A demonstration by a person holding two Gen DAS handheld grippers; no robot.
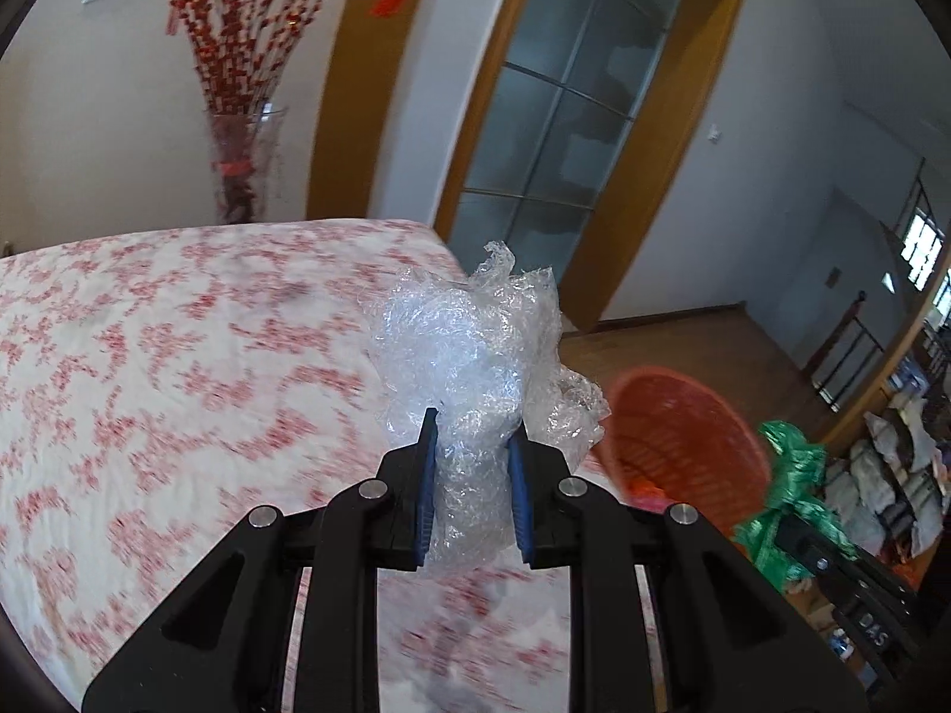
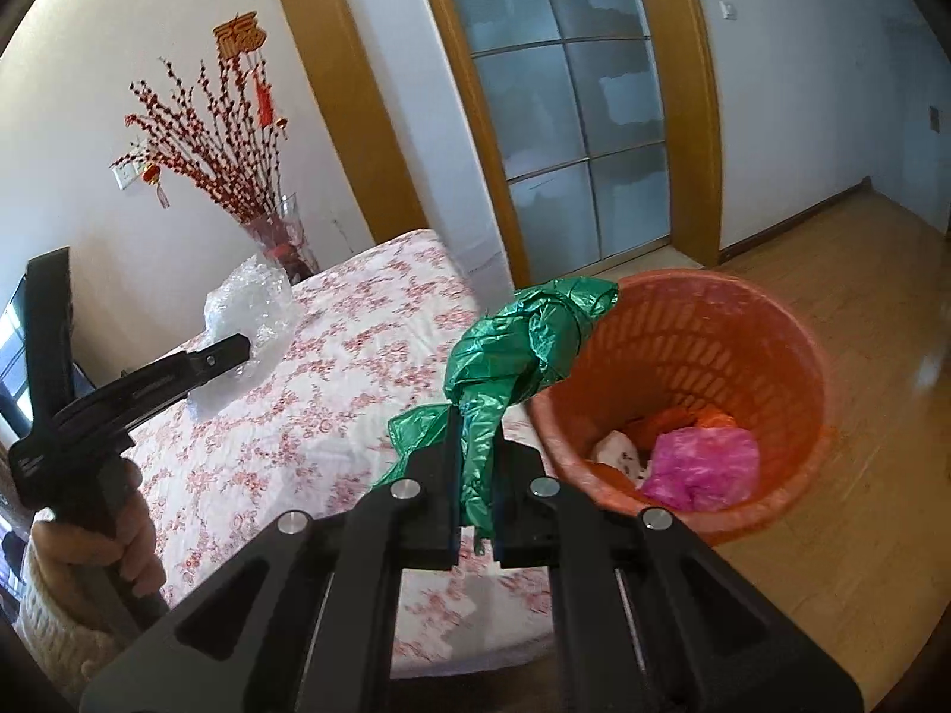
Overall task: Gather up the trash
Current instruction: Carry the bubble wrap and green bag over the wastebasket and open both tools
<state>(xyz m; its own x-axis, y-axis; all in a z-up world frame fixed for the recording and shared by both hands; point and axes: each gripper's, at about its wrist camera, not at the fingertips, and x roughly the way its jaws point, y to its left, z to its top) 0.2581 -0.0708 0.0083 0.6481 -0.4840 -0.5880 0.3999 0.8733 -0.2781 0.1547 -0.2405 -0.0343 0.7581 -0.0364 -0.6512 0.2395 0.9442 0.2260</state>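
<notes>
left gripper [image 1: 472, 451] clamps clear plastic wrap [image 1: 469, 350]; right gripper [image 2: 478, 445] pinches green bag [image 2: 523, 344] | orange basket [image 2: 790, 321] part-filled — both pieces not yet dropped in

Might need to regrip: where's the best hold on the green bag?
Likely its twisted, rope-like neck, where the right gripper already pinches the green plastic bag. Come from below, fingers either side; that narrow part fits between them, while the puffed top would probably slip.

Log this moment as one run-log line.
left tool: shut on clear plastic wrap | right tool: shut on green bag | orange basket: beside table
</notes>
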